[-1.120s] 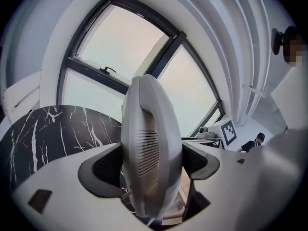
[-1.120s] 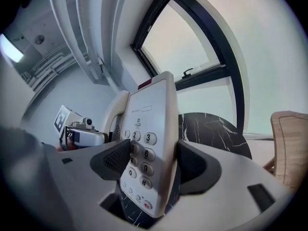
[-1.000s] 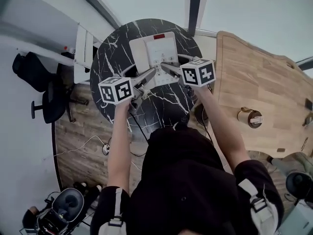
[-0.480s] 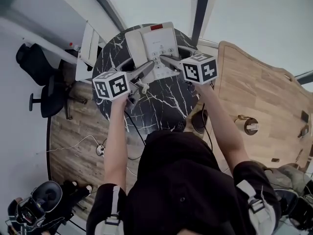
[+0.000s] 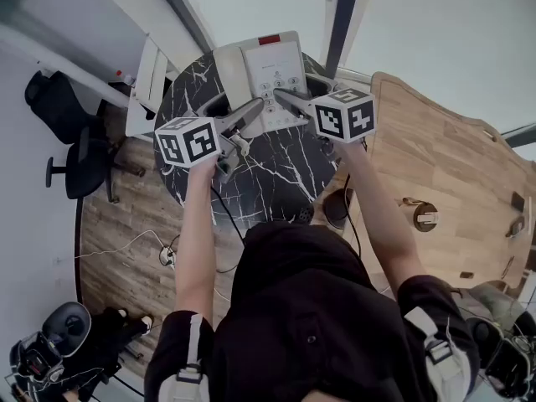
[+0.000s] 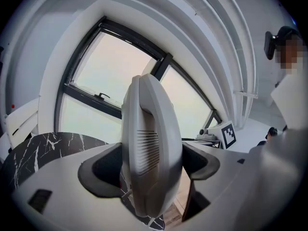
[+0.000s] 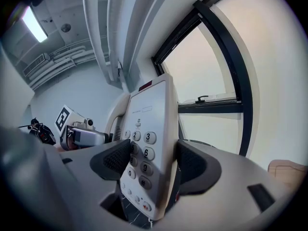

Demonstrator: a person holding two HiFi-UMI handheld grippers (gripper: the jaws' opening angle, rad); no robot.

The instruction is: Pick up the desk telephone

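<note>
While you hold the desk telephone [image 5: 270, 74] over the 12 o'clock side of the round black table [image 5: 276, 178], its long side runs from 12 o'clock to 6 o'clock. The end with the red patch [image 5: 269, 39] points to 12 o'clock, and the keys face up at you. Your left gripper [image 5: 251, 112] pinches the handset [image 6: 149, 148] at the phone's 9 o'clock side. Your right gripper [image 5: 285, 100] pinches the key side at 3 o'clock. You can read 2, 3, 6, 9 and 0 on the keys [image 7: 142, 154]. The small writing above them is too tiny to read.
</note>
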